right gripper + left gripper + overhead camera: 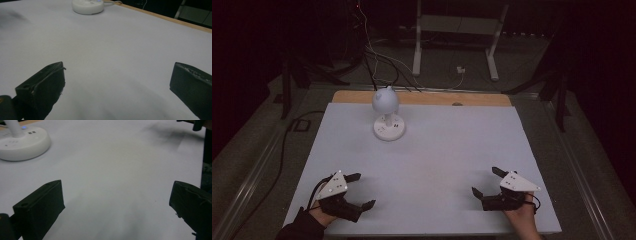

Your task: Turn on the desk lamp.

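I hold 2 grippers low over the table (437,165), both near its front edge. My left gripper (360,190) is by the front left corner and its jaws are wide apart with nothing between them. My right gripper (486,182) is by the front right corner, and its jaws are wide apart too. A white lamp (387,112) stands near the back edge, well apart from both.
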`<state>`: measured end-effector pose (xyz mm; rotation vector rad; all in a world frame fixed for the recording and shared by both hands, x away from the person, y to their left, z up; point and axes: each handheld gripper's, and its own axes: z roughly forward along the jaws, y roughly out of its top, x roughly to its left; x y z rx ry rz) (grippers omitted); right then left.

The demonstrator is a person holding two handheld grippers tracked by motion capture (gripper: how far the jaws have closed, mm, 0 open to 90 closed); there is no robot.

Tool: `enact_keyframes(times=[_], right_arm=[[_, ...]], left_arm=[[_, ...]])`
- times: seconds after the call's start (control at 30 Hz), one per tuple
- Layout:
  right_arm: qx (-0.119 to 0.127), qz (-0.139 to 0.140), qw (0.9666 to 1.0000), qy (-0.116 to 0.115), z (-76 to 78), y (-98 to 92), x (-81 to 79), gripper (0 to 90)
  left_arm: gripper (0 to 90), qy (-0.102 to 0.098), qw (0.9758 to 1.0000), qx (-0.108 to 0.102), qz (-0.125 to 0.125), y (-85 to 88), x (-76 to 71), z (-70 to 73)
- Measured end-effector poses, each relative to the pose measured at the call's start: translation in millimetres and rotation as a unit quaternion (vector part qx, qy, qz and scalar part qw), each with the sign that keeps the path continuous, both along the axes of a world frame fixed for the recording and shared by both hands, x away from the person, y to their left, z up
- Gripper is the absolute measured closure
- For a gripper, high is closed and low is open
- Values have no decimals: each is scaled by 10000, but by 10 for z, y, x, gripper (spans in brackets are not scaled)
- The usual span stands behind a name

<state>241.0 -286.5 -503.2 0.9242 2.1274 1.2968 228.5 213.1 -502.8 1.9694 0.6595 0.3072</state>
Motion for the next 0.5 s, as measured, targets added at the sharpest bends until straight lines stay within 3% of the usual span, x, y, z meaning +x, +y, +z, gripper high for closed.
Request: enact_keyframes(times=[0.5], right_arm=[[-46,13,10000,-54,39,10,-12,0]], left_arm=[[2,-2,9997,109,-205,-35,-18,-10]])
